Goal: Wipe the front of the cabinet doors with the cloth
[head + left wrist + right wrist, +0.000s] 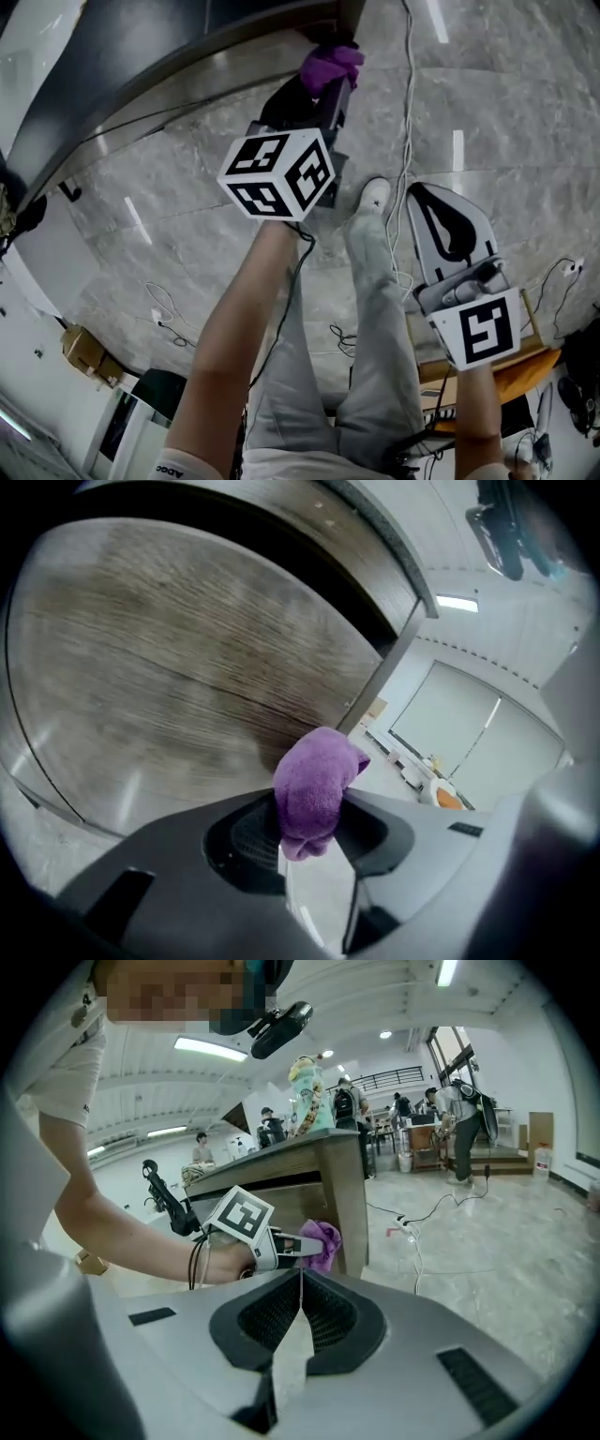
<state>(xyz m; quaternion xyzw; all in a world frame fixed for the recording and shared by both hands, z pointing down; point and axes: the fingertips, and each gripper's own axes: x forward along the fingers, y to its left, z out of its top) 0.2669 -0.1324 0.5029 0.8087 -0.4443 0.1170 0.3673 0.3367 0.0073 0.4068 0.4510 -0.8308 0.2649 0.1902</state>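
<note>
Two grippers, mine. Left gripper [309, 836]: jaws pinching the purple cloth [317, 785], bunched end pushed ahead so it meets the wood-grain cabinet door [169, 649] near its right edge. Right gripper [298, 1288]: jaws pressed together, empty, held back clear of the wiping.

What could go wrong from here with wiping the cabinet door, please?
1. The left gripper holds the purple cloth only as a small wad. Pressing on the cabinet door might pull it loose, or let the hard jaws scrape the wood.
2. A white cable lies beside the person's shoe, a possible trip hazard.
</note>
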